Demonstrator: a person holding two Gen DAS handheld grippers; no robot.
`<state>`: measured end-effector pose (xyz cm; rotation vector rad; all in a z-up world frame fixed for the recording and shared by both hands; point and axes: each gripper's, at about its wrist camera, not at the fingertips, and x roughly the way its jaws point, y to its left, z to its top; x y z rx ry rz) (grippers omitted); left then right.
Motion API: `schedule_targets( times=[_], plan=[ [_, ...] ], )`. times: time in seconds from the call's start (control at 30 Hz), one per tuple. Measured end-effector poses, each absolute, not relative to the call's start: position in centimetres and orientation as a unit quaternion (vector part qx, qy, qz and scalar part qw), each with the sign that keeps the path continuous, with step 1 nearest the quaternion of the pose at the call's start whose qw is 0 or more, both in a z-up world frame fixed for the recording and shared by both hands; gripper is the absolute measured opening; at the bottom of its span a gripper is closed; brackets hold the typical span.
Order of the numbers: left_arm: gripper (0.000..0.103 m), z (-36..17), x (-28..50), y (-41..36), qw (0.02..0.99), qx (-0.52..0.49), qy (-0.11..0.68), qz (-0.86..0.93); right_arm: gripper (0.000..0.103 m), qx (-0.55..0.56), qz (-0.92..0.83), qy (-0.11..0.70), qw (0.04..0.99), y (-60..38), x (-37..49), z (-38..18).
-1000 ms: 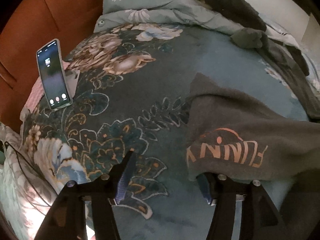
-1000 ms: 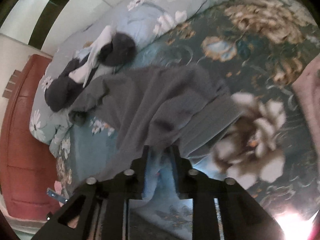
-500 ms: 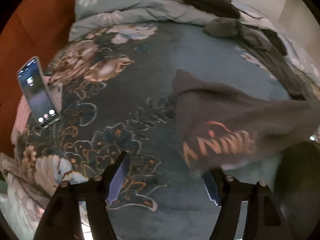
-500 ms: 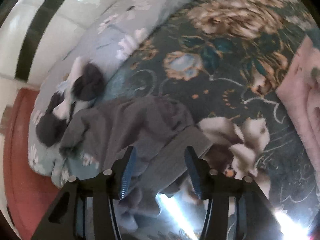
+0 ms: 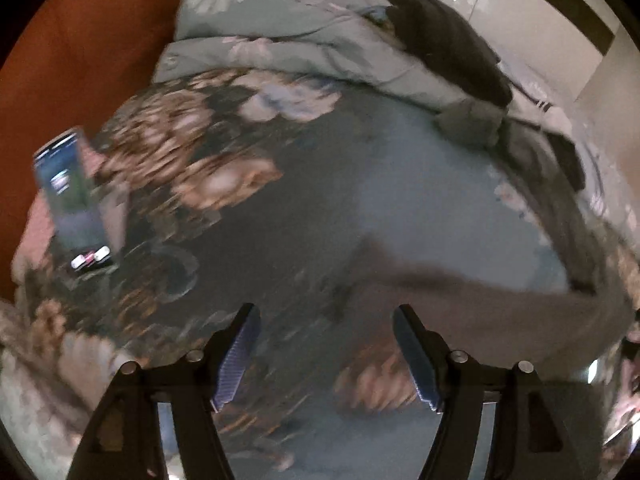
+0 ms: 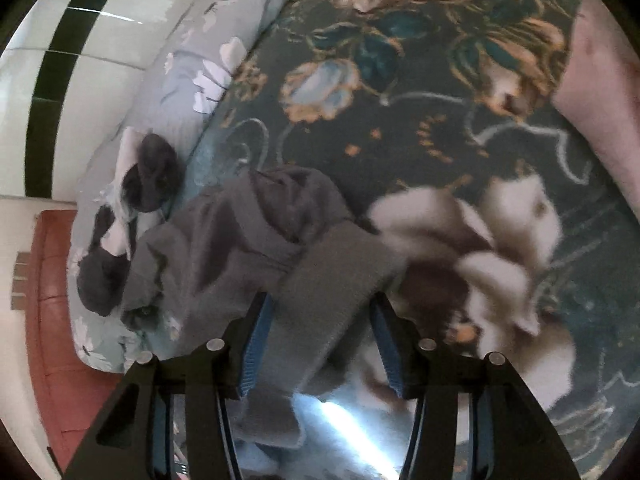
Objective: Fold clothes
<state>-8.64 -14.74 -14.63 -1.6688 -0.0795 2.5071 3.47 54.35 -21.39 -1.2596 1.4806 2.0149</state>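
Observation:
A grey sweatshirt (image 5: 472,308) with orange lettering lies on the floral bedspread (image 5: 280,208). In the left wrist view it sits at the lower right, blurred, partly behind my right finger. My left gripper (image 5: 326,354) is open and empty, above the bedspread at the shirt's left edge. In the right wrist view the same grey sweatshirt (image 6: 256,240) lies bunched, with a ribbed band running between the fingers. My right gripper (image 6: 320,344) is open, its jaws either side of that band without pinching it.
A phone (image 5: 74,200) stands propped at the left of the bed. Dark clothes (image 5: 444,36) lie on a light floral quilt (image 5: 280,12) at the far side; they show in the right wrist view (image 6: 148,176) too. A pink cloth (image 6: 600,100) lies at right.
My right gripper has opened and let go of the sweatshirt, then moved closer to it. My left gripper has shifted right towards the shirt's edge, staying open.

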Motion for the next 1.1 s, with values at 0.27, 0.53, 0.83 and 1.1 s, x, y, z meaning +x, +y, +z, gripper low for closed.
schedule_targets(
  times=[0.27,0.53,0.83,1.1],
  plan=[
    [0.073,-15.7,-17.5,-8.0,0.111,-0.564,-0.068,0.815,0.016,-0.392,0.704,0.558,0.2,56.6,1.6,-20.4],
    [0.073,-19.9,-27.6,-5.3,0.112,-0.585,-0.266,0.758,0.006,-0.434,0.72,0.508,0.189,56.6,-1.0,-21.0],
    [0.073,-25.3,-33.7,-1.8,0.079,-0.597,-0.422,0.678,0.007,-0.453,0.712,0.501,0.19,56.6,-1.9,-21.6],
    [0.056,-25.6,-34.0,0.0,0.084,-0.562,-0.456,0.685,0.008,-0.459,0.715,0.493,0.188,56.4,-2.7,-21.8]
  ],
)
